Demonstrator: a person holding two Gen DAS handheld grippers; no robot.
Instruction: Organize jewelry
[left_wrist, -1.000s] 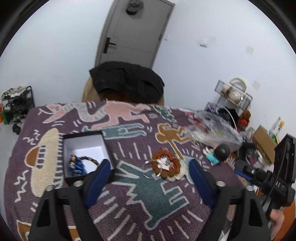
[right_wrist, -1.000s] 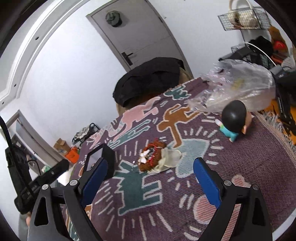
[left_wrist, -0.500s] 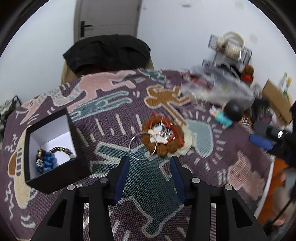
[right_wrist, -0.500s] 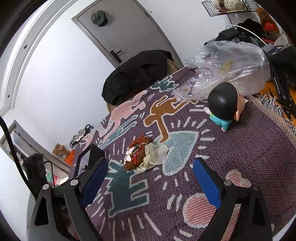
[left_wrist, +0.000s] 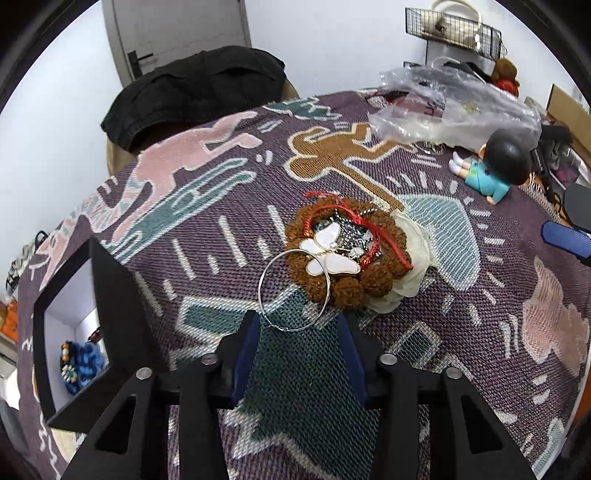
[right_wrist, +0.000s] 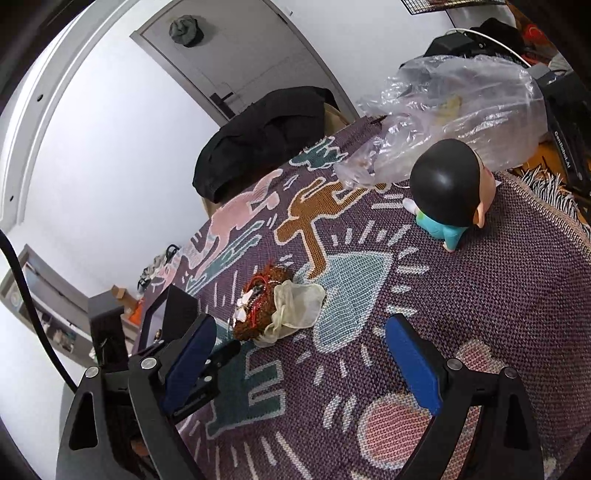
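A jewelry pile lies mid-table: a brown bead bracelet, red cord, a white butterfly pendant and a thin silver hoop. It also shows in the right wrist view. My left gripper is open, its fingertips on either side of the hoop's near edge. A black box with a white lining stands at the left and holds blue and beaded pieces. My right gripper is open and empty, to the right of the pile.
A patterned purple cloth covers the table. A doll with a black head lies at the right by a crumpled plastic bag. A black garment hangs over a chair behind the table.
My left gripper has dropped toward the table and come up to the silver hoop, its fingers narrowed from wide open. My right gripper has shifted slightly.
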